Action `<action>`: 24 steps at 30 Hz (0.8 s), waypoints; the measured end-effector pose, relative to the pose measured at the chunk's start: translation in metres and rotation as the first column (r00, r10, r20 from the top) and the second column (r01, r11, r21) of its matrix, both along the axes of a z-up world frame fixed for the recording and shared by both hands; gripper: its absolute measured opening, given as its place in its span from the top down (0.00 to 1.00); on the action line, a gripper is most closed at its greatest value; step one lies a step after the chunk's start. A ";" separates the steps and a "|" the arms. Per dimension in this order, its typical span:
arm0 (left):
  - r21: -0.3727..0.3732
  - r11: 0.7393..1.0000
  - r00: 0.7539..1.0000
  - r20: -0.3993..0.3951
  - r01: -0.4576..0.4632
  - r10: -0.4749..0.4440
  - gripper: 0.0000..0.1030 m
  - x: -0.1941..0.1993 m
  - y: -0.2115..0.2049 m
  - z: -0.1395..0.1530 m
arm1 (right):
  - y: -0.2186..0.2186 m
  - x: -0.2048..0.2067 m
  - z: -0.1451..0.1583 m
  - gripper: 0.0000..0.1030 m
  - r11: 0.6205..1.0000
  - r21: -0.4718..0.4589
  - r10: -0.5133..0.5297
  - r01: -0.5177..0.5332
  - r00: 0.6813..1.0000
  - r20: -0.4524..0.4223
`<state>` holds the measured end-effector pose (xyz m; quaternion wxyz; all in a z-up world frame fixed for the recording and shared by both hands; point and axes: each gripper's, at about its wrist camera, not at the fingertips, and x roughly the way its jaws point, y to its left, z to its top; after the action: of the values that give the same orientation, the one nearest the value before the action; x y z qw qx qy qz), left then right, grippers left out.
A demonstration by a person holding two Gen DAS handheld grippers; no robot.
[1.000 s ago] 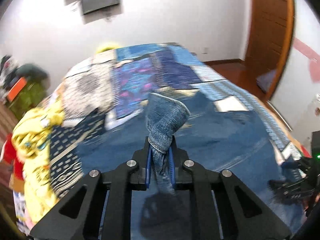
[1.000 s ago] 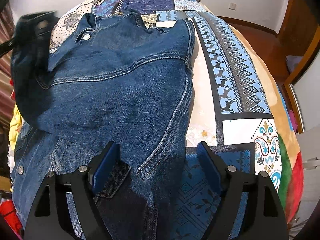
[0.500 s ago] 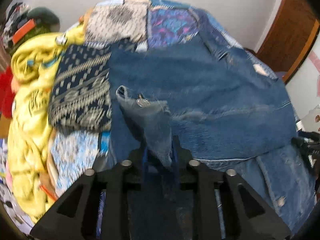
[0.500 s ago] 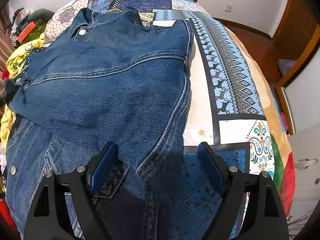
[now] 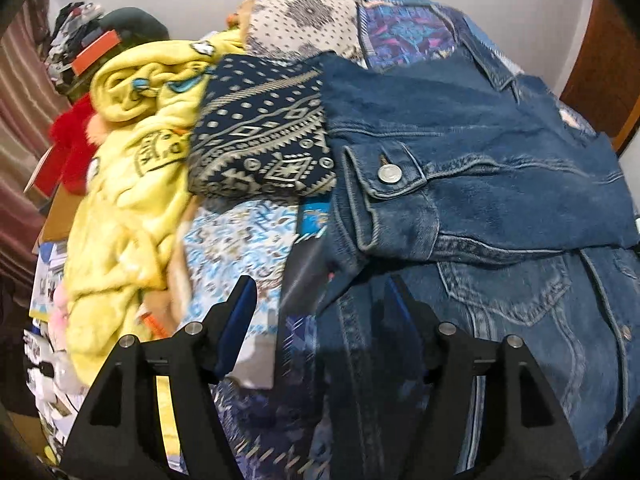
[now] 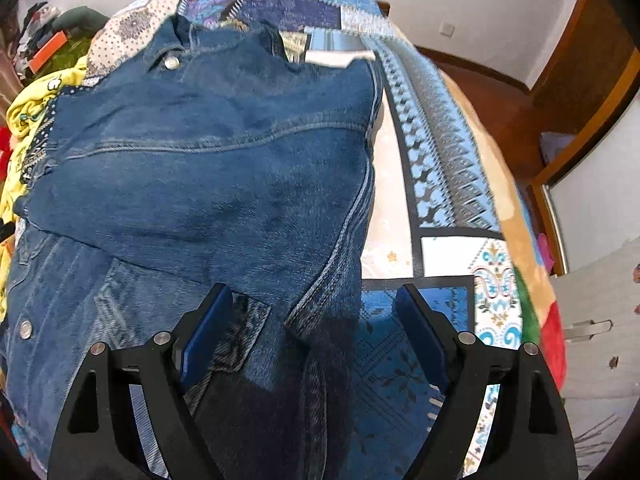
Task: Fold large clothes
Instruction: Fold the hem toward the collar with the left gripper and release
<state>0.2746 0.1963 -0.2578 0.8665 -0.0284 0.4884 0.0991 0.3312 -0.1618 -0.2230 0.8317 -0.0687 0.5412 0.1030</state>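
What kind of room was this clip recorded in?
Most likely a bedroom in a home. A denim jacket lies spread on a bed under a patchwork bedspread, a heap of unfolded clothes including a yellow garment sits beside it, and a wooden door frame shows behind.

Jacket spread on the bed, clothes pile along its left side.

The denim jacket [image 6: 208,184] lies on the patchwork bedspread [image 6: 436,160], collar at the far end, one sleeve [image 5: 460,184] folded across the body. To its left sits a folded patterned cloth [image 5: 260,140], touching the jacket's edge; further left, a crumpled sweatshirt [image 5: 132,184] runs near to far along the bed's side. The left gripper [image 5: 320,304] hangs over the jacket's near left edge, the right gripper [image 6: 316,320] over its near right edge, bare bedspread to the right.
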 end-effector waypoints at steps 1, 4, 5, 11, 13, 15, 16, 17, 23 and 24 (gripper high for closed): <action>-0.005 1.000 1.000 0.011 -0.002 0.002 0.36 -0.004 0.002 0.005 | -0.001 -0.004 0.007 0.21 1.000 0.002 0.000 0.000 1.000 0.019; -0.014 1.000 0.998 0.068 -0.002 0.003 0.29 -0.021 0.006 0.026 | -0.004 -0.016 0.030 0.21 1.000 0.016 -0.007 0.006 0.996 0.085; -0.014 1.000 0.996 0.091 -0.001 0.002 0.25 -0.027 0.005 0.034 | -0.004 -0.020 0.038 0.21 1.000 0.021 -0.010 0.008 0.994 0.107; -0.062 0.998 0.986 0.169 0.017 -0.006 0.19 -0.061 0.001 0.061 | -0.016 -0.051 0.076 0.21 0.996 0.089 -0.033 0.016 0.981 0.190; -0.087 0.996 0.987 0.160 0.035 -0.021 0.19 -0.071 -0.002 0.060 | -0.021 -0.062 0.080 0.21 0.993 0.117 -0.041 0.019 0.981 0.188; -0.089 0.995 0.989 0.146 0.040 -0.026 0.19 -0.079 -0.004 0.056 | -0.025 -0.071 0.078 0.21 0.991 0.134 -0.042 0.019 0.984 0.172; -0.093 0.995 0.990 0.139 0.037 -0.024 0.19 -0.084 -0.005 0.053 | -0.027 -0.077 0.076 0.21 0.991 0.135 -0.044 0.022 0.986 0.163; -0.107 0.994 0.992 0.125 0.031 -0.017 0.19 -0.092 -0.004 0.047 | -0.027 -0.080 0.073 0.21 0.991 0.133 -0.045 0.024 0.987 0.156; -0.233 0.971 0.998 0.019 -0.046 0.052 0.19 -0.121 0.007 0.007 | -0.039 -0.104 0.041 0.21 0.988 0.143 -0.069 0.061 0.996 0.056; -0.257 0.965 0.998 0.007 -0.054 0.057 0.19 -0.124 0.008 0.002 | -0.041 -0.109 0.034 0.21 0.986 0.150 -0.076 0.070 0.997 0.034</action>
<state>0.1504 0.2047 -0.2559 0.8558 -0.1547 0.4901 0.0591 0.2224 -0.2025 -0.1889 0.8482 0.0112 0.5178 0.1112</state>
